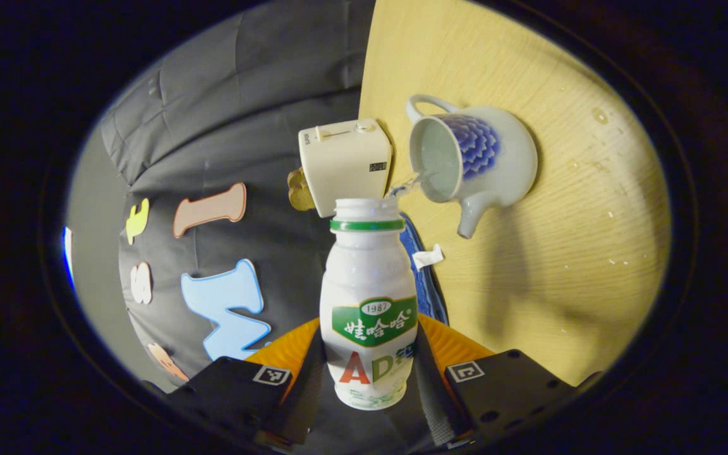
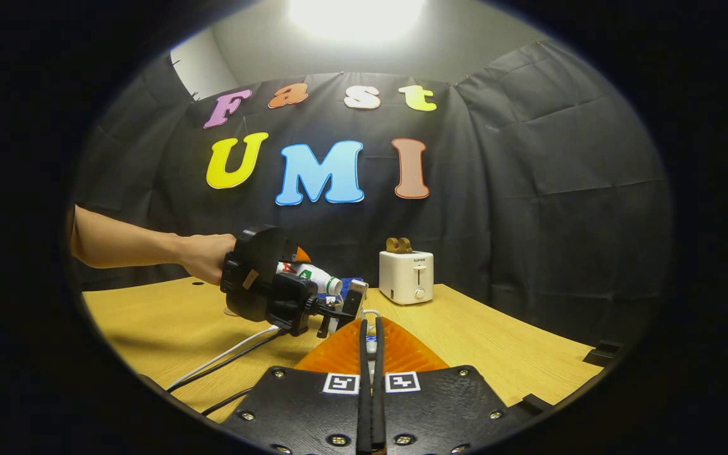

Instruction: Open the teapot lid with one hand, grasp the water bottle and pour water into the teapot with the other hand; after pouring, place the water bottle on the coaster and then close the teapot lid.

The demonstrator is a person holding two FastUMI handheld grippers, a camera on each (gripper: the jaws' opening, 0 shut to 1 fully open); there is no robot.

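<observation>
Teapot (image 1: 474, 161) is sitting on the wooden surface (image 1: 566, 265) with its mouth uncovered, and in the left gripper view a thin stream of water is running from the bottle's neck into that opening, so I judge the pouring step to be under way. I am gripping the water bottle (image 1: 369, 303) in my left claw (image 1: 369, 373), both fingers pressing on its lower body, and I am tipping it over sideways so the open mouth hangs right at the teapot's rim; holding it low on the body is leaving the neck free to reach the rim. In the right gripper view the left claw, the tipped bottle and the hand (image 2: 203, 258) holding that claw are reaching over the surface from the side. My right claw (image 2: 370, 328) is hanging nearby with its fingers drawn close together, and something small and pale seems to be sitting between the tips; it may be the lid, kept lifted out of the way of the stream, but I cannot tell for sure what it is or whether the fingers are truly pressing on it. Beside the teapot a blue piece (image 1: 424, 278) with a white tag is lying flat on the surface, probably the coaster waiting for the bottle. A white toaster (image 2: 406, 277) is standing farther back by the booth's wall, taking no part.
</observation>
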